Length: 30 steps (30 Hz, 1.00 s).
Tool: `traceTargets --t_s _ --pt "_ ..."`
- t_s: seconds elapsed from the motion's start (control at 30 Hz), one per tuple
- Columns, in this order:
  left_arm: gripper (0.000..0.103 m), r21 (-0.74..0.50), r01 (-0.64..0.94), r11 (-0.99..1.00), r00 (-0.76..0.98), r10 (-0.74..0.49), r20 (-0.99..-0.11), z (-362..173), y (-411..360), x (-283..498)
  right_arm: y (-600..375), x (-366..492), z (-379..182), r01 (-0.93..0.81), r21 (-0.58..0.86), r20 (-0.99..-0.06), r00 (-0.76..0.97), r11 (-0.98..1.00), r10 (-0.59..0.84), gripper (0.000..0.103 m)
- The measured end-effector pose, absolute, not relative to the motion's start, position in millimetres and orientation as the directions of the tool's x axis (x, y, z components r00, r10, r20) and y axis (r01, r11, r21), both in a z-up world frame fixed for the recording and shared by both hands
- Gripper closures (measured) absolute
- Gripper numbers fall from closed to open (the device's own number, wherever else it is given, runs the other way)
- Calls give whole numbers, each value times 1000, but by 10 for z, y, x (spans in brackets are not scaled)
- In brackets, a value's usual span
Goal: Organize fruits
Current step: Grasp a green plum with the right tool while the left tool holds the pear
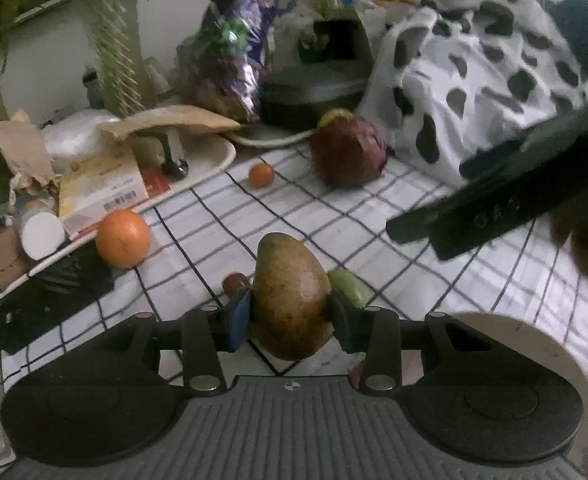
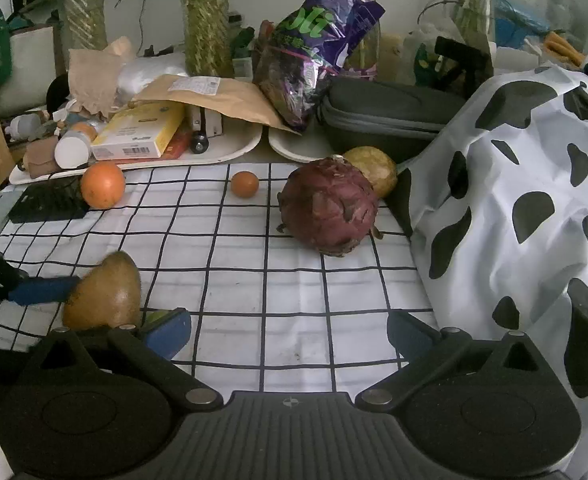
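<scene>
Clamping the mango between its blue pads, our left tool held the fruit upright above the checked cloth on the worktop. In the right wrist view we saw the same mango at the lower left, gripped from the side. Our right tool stood with its fingers wide apart and nothing between them, above the cloth. On the cloth we counted a large orange at the left edge beside a cluttered white tray, a small orange fruit farther back, and a dark red dragon fruit near the cow-print fabric. A yellowish round fruit sat just behind the dragon fruit. Beside the mango we noticed a small red fruit on one side and something green on the other, both partly hidden.
</scene>
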<state>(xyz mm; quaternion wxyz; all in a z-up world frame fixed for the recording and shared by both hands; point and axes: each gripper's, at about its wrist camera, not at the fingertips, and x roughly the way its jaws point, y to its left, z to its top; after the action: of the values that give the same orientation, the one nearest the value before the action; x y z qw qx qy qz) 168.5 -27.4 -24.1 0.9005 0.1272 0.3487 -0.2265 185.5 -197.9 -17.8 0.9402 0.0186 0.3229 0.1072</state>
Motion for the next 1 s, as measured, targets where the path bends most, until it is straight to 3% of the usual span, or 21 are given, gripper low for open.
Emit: traceTargets --t_s 0.27,0.5,0.83,1.0 --pt "62 17 406 914 657 -279 -701 -136 135 1712 -1807 1866 -149 -216 101 -598 767 971 233 0" --pt "62 2 333 943 597 -209 -775 -315 295 1857 -1634 1877 -150 -243 81 -600 762 967 242 0" --pt "57 -84 287 954 590 -245 -770 -361 405 1949 -1704 1895 -198 -239 101 -616 747 966 249 0" --pt "55 -51 297 954 586 -224 -779 -389 346 1953 -1683 1933 -230 -272 128 -624 726 954 290 0"
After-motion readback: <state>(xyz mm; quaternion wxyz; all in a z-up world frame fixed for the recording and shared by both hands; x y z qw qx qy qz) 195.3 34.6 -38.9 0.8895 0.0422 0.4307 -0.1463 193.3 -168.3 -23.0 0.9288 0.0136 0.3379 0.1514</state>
